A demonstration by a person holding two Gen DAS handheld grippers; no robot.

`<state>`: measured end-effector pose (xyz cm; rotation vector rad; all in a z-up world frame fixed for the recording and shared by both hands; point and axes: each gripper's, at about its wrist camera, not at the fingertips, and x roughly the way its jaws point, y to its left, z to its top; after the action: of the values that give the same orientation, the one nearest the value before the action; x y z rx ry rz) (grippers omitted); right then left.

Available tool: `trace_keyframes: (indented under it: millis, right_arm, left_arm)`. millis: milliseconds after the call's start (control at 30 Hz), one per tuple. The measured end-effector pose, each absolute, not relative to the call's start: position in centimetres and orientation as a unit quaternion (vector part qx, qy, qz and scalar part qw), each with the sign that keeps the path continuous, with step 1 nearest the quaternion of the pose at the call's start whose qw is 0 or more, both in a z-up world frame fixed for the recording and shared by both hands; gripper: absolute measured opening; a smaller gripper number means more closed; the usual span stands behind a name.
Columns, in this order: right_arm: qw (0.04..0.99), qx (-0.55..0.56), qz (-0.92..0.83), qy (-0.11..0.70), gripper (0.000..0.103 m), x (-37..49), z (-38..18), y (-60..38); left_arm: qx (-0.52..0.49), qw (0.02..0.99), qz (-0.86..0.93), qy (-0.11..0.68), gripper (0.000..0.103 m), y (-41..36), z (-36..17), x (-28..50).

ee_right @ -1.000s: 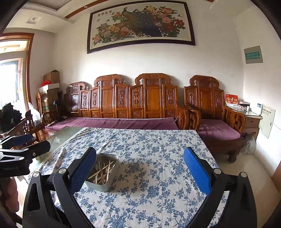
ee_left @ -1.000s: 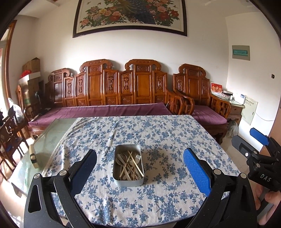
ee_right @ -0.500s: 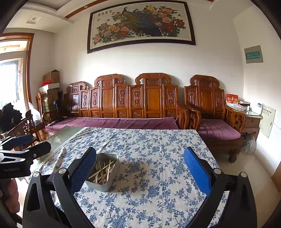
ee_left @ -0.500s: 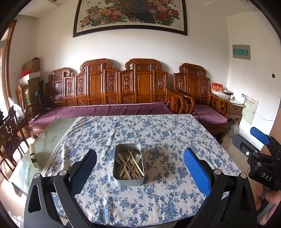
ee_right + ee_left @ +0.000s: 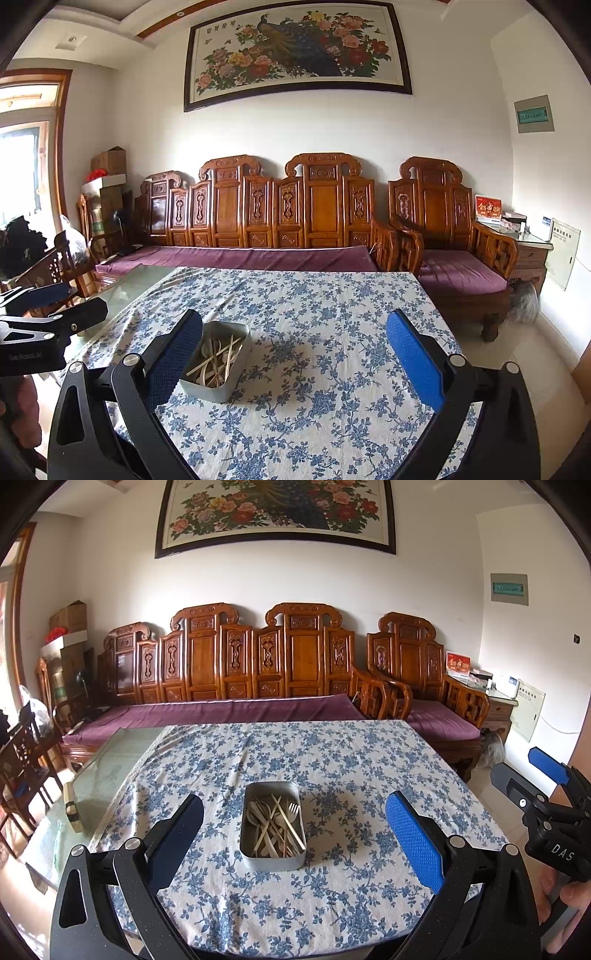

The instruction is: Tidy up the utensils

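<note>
left gripper (image 5: 293,843) fingers wide open, holding nothing | right gripper (image 5: 293,363) same | both short of grey metal rectangular tin (image 5: 272,827) of pale utensils (image 5: 275,825)

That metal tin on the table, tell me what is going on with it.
A person holds a hand-held gripper in each hand above a table with a flowered cloth. The metal tin sits on the cloth, full of jumbled forks, spoons and chopsticks. The left hand-held gripper and the right hand-held gripper are both open and hold nothing. Sorting has not started.
</note>
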<state>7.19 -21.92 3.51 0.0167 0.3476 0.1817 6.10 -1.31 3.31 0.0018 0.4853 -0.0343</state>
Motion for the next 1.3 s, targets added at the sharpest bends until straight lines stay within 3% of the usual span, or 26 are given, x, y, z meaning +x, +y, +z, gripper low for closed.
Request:
trace_keyframes:
  millis: [1300]
  right_arm:
    - [0.981,0.01,0.091,0.173,0.1,7.26,3.2,-21.85]
  left_arm:
    - [0.004,0.971,-0.019,0.238,0.095,-1.67,3.44,5.73]
